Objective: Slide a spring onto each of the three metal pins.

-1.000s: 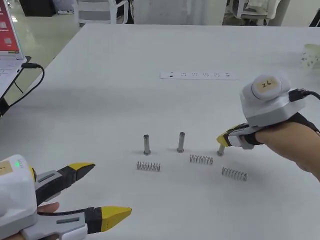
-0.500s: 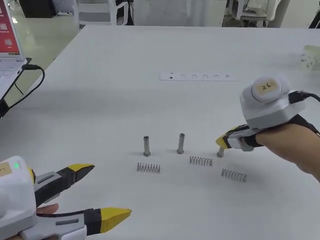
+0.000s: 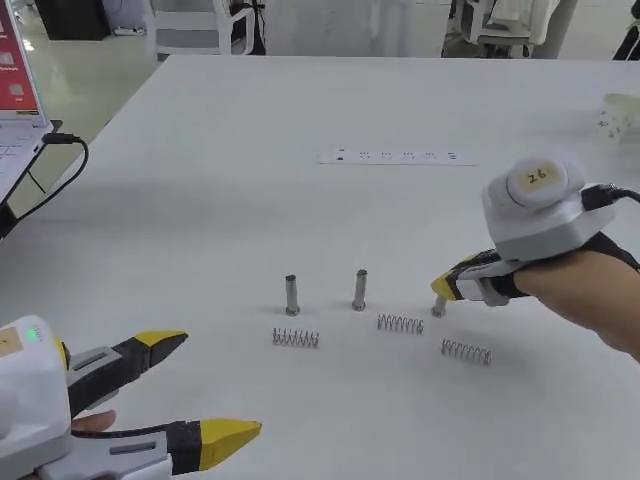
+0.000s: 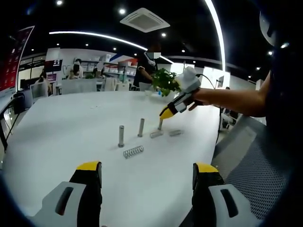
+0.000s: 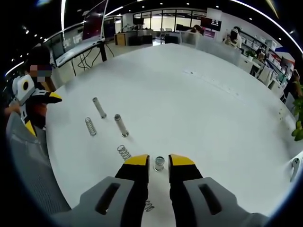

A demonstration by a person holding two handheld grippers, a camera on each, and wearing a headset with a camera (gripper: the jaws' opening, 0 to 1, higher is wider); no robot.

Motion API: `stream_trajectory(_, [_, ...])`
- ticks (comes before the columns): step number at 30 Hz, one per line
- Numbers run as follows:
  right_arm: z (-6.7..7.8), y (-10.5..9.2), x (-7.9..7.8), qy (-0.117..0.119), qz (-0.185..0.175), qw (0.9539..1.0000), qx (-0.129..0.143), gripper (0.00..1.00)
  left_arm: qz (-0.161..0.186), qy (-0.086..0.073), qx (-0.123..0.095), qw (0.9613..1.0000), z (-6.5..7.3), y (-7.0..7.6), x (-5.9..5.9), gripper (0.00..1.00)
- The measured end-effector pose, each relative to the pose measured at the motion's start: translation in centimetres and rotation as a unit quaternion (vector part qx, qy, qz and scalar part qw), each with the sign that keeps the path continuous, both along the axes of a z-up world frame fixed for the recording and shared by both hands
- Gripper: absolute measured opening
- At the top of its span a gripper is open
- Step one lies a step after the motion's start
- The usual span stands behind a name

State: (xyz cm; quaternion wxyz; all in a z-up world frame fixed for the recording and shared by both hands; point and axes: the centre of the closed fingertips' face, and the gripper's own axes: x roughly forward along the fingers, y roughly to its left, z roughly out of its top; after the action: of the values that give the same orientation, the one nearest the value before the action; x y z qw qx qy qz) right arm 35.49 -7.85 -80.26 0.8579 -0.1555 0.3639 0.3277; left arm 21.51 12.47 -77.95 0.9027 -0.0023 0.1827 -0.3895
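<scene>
— Closing on that third pin (image 5: 159,163)? Your right gripper (image 3: 445,287) jaws straddle it, barely apart, not pinching yet.
— Squeeze low, keep it upright. Left gripper (image 3: 220,383) jaws gape empty; nearest spring (image 3: 400,323) lies on the table (image 3: 300,200).

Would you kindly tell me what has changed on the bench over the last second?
Nothing has visibly moved; the slight shift of the picture is the camera's. The right gripper stays with its jaws either side of the right pin, the left gripper stays open, and the springs still lie on the table.
</scene>
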Motion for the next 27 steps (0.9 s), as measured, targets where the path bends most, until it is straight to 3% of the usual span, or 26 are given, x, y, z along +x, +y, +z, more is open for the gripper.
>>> stream_trajectory(10, [0.2, -0.7, -0.7, -0.003, 0.001, 1.0000, -0.005, 0.15, 0.002, 0.000, -0.001, 1.0000, 0.0, 0.2, -0.1, 0.75])
stream_trajectory(27, [-0.4, -1.4, -2.3, 0.015, 0.008, 0.9998, -0.012, 0.15, 0.002, -0.002, -0.002, 1.0000, 0.1, 0.2, -0.1, 0.75])
